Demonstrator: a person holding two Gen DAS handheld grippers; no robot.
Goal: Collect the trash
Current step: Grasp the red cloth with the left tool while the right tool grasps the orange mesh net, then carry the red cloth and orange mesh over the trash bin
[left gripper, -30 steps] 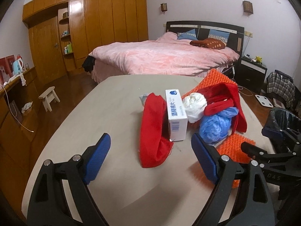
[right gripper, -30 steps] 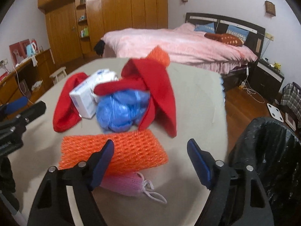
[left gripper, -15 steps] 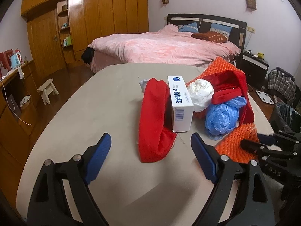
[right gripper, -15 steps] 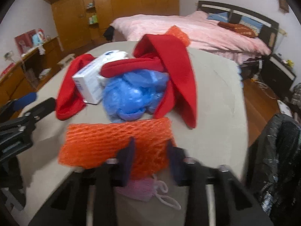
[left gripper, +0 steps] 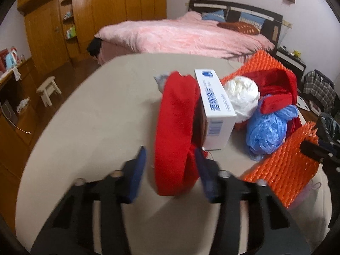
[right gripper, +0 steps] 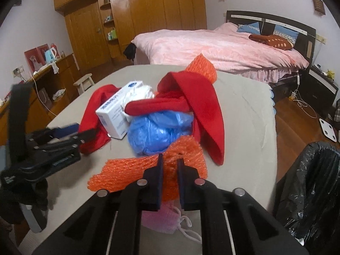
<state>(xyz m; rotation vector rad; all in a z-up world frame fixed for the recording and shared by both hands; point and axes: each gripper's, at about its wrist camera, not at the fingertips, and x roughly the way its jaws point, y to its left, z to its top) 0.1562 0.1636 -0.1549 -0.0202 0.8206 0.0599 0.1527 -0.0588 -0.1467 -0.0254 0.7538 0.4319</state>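
Your right gripper (right gripper: 170, 165) has its fingers pinched narrow on the near edge of the orange foam net (right gripper: 136, 172), which is bunched and lifting off the table (right gripper: 244, 127). Just under it, nearest you, lies a pink mask (right gripper: 163, 221) with its white loops, untouched. The black trash bag (right gripper: 314, 182) stands open to your right beside the table, and I cannot see anything inside it, so judge the collecting as barely begun.

Your left gripper (left gripper: 170, 165) has its fingers partly closed around the near end of the red cloth (left gripper: 174, 127); they straddle it, and with the blur I cannot tell whether they grip it.

Farther back, the heap is all left to clear: the white box (left gripper: 214, 106) leaning against that cloth, the blue plastic bag (left gripper: 267, 131), the white wad (left gripper: 244, 91), a second red cloth (right gripper: 201, 104), and another orange net (left gripper: 259, 63) at the far side.
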